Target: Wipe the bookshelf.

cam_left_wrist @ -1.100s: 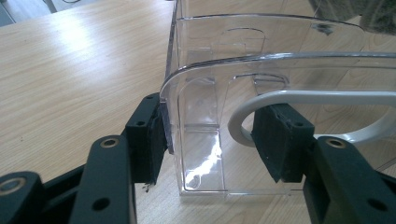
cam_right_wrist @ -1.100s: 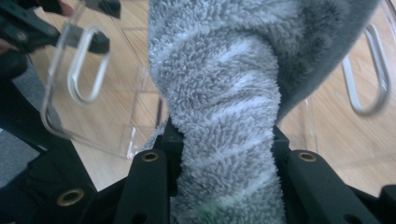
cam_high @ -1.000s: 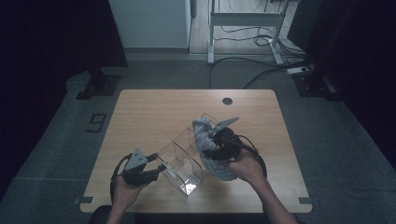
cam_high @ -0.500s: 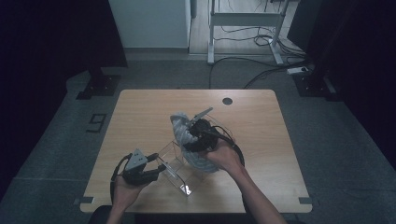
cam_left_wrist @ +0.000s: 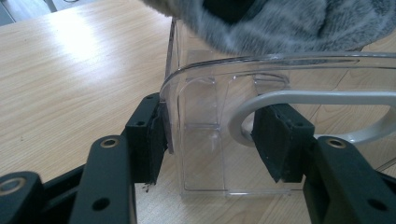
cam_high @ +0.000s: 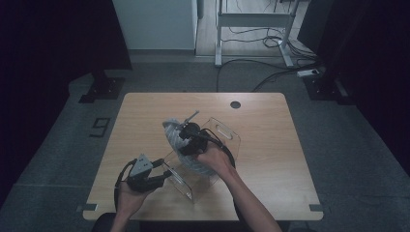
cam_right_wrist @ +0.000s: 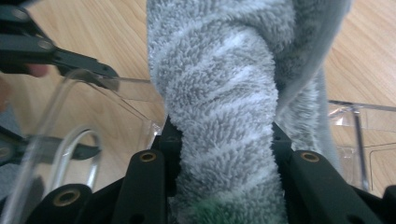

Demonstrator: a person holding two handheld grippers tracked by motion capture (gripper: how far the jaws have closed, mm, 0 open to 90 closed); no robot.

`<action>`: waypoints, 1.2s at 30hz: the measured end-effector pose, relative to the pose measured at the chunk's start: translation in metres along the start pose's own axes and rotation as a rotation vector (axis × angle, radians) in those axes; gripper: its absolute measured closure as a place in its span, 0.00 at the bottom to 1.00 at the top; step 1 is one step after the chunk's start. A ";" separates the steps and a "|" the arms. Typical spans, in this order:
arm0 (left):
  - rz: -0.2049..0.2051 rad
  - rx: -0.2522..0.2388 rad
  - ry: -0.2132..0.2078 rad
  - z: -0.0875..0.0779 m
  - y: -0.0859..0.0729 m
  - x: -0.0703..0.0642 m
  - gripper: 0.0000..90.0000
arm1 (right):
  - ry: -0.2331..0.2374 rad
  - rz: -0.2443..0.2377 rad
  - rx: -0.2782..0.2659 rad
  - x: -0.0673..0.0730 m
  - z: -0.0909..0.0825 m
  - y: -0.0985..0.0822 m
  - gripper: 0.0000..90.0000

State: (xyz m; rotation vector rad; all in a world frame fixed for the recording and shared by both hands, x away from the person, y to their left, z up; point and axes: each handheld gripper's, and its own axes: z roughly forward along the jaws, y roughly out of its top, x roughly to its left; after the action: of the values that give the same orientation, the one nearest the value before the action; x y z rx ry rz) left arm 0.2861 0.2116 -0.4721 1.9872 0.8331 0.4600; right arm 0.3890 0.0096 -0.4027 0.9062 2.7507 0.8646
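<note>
No lettering, label, brand or number is legible anywhere: not on the clear plastic bin (cam_high: 203, 159), the grey towel (cam_right_wrist: 224, 107), or the wooden desk (cam_high: 270, 145).

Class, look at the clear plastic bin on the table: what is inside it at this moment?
The grey fluffy towel, clamped in the right gripper, hangs into the clear bin, which the left gripper grips by its near wall. The towel hides whatever lies under it.
</note>
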 end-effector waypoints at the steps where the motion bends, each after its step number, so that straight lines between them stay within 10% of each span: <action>1: 0.001 0.000 0.001 0.000 0.000 0.000 0.50 | -0.007 -0.004 0.008 0.001 0.003 0.000 0.69; 36: -0.004 0.009 0.006 0.001 0.001 -0.001 0.50 | 0.031 -0.003 -0.027 0.002 -0.031 -0.072 0.70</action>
State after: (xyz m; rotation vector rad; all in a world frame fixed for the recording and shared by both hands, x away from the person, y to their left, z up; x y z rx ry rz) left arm 0.2863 0.2100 -0.4712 1.9932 0.8439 0.4611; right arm 0.3418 -0.0511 -0.4167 0.8917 2.7582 0.9204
